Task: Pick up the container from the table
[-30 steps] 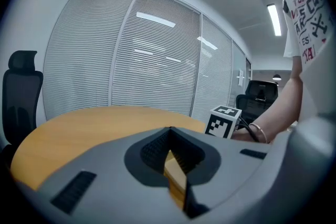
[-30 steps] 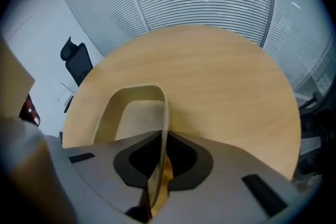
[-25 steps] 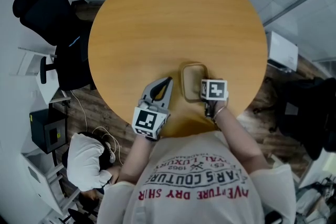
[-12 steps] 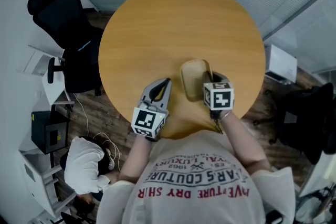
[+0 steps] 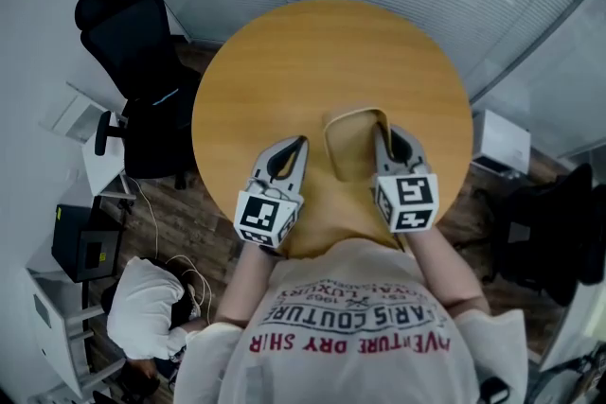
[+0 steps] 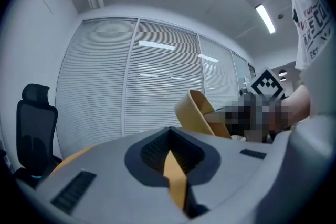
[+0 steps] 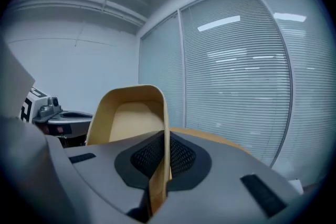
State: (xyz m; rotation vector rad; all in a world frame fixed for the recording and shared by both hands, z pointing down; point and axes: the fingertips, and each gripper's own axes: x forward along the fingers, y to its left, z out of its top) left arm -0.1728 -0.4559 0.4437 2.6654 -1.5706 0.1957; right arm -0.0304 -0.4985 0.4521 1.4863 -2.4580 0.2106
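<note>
Container [image 5: 348,147] tilts, rim pinched in near-level right claw [image 5: 383,135].

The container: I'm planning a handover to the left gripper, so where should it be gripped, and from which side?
Probably the thin side wall at the rim, one jaw inside and one outside: the container is an open, thin-walled tub, likely too wide to span. The right gripper pinches its right wall, so the left gripper would best come from the left, onto the free left wall.

Container [image 5: 352,147] matt tan plastic; table [image 5: 284,80] smooth wood-look top.
</note>
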